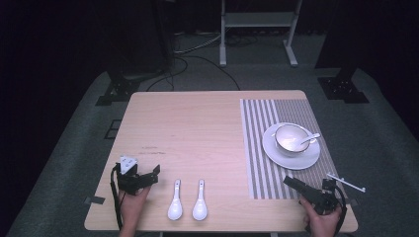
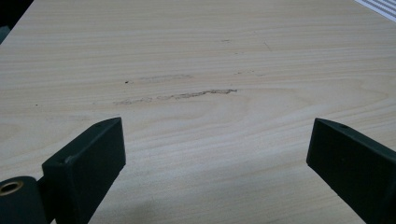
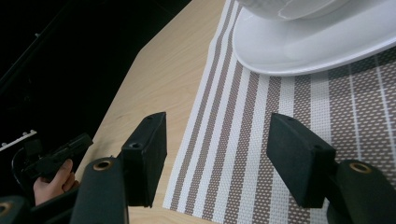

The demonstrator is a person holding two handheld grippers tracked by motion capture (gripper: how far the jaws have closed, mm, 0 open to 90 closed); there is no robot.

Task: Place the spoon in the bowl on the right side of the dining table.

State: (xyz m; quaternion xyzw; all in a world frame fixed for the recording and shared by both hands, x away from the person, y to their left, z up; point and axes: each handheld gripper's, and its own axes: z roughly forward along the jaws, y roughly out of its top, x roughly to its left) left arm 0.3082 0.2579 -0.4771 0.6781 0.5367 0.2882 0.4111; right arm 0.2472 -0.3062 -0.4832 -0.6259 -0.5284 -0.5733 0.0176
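Item: place setting in progress on a pale wood-grain tabletop point(image 1: 197, 128), rectangular with clipped corners, lightly scuffed near its middle.

Landmark: the striped placemat point(image 1: 257, 148), a woven rectangle in brown and white bands, lying on the tabletop's right part.

On the placemat: a round white saucer point(image 1: 276, 154), glossy; on it a white bowl point(image 1: 286, 143) with a thin dark rim line; in the bowl a white spoon point(image 1: 310, 138), handle leaning over the bowl's right edge.

Just beside the placemat's left edge, at the near end: two loose soup spoons point(image 1: 188, 200), white glazed ceramic, deep oval bowls, short curved handles, lying parallel and close together but apart, handles pointing away from the person.

Left gripper point(image 1: 148, 178): well to the left of the placemat, beyond the two spoons, low over bare wood; jaws wide apart, empty.

Right gripper point(image 1: 291, 183): over the placemat's near right corner, aimed toward the saucer; jaws apart, empty.

Step, as judged: between picks, nothing held. The next move likely calls for the left gripper to turn toward the nearer spoon and close across its narrow handle; glazed ceramic is slick and lies flat, so a low, square approach is needed.
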